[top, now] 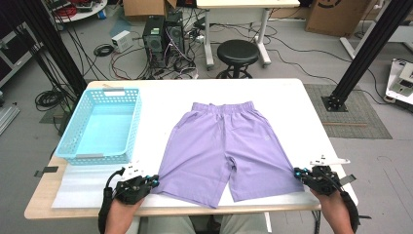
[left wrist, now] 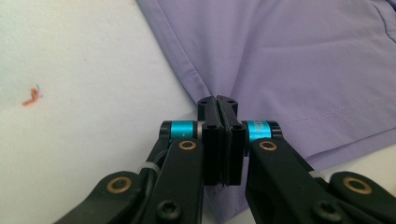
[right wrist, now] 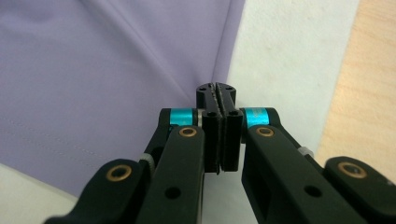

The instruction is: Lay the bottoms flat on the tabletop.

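Observation:
A pair of lilac shorts (top: 219, 146) lies flat on the white table cover, waistband at the far side and both legs pointing toward me. My left gripper (top: 155, 181) is at the outer corner of the left leg hem. In the left gripper view its jaws (left wrist: 218, 102) are pressed together over the side edge of the shorts (left wrist: 303, 60). My right gripper (top: 297, 171) is at the outer corner of the right leg hem. There its jaws (right wrist: 216, 91) are closed on the fabric edge, and creases in the shorts (right wrist: 93, 70) run into the tips.
A light blue plastic basket (top: 78, 117) stands on the table's left side, with nothing in it. The wooden table edge (right wrist: 369, 93) runs just right of the right gripper. Beyond the table stand a black stool (top: 237, 51), computer towers and cables on the floor.

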{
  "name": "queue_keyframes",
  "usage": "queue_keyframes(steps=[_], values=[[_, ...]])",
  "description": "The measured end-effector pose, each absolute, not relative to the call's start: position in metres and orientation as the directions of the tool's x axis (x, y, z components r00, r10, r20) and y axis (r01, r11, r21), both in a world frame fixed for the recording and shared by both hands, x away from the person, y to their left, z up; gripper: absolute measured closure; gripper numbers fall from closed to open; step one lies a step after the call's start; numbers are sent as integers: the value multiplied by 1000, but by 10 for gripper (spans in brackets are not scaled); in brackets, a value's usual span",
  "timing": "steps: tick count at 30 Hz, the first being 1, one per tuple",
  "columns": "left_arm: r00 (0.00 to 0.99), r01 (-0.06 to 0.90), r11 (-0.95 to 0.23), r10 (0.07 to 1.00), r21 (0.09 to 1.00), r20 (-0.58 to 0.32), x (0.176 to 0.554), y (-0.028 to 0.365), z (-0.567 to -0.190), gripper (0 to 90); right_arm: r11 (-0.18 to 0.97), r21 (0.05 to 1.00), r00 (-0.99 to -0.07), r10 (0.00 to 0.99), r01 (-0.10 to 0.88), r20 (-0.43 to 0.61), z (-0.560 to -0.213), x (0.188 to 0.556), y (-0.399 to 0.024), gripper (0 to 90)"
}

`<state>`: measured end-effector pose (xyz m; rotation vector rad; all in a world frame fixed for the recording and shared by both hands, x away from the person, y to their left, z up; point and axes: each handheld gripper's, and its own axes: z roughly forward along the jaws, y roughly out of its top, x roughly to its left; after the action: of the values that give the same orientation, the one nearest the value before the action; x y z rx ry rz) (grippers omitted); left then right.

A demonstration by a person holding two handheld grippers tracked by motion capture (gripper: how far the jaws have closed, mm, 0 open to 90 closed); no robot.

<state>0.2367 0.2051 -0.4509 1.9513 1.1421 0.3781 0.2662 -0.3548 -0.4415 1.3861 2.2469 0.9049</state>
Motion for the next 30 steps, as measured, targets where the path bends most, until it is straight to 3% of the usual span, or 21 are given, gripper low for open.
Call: queue_keyframes(steps=[6, 7, 8, 9, 10, 17, 25, 30], values=[[574, 558, -258, 806, 789, -143, 226, 209, -449, 878, 313, 680, -464, 884, 663, 45, -438, 257, -363, 889], [568, 552, -253, 812, 795, -135, 228, 209, -449, 842, 312, 684, -463, 885, 659, 43, -437, 256, -362, 841], [558, 549, -241, 819, 801, -136, 230, 208, -449, 740, 301, 695, -455, 890, 653, 42, -437, 257, -361, 719], [554, 541, -226, 821, 810, -140, 233, 208, -448, 648, 285, 706, -449, 892, 648, 53, -436, 257, -360, 703], [553, 527, -214, 821, 823, -141, 234, 206, -446, 621, 277, 721, -459, 886, 635, 64, -435, 257, -358, 696], [581, 415, -165, 805, 895, -121, 261, 192, -433, 504, 322, 774, -577, 814, 546, 68, -433, 263, -322, 682], [581, 389, -119, 801, 913, -144, 323, 174, -421, 464, 322, 788, -572, 819, 524, 46, -425, 304, -300, 626], [576, 380, -151, 811, 913, -105, 357, 160, -415, 462, 309, 803, -579, 814, 510, 54, -420, 334, -297, 582]])
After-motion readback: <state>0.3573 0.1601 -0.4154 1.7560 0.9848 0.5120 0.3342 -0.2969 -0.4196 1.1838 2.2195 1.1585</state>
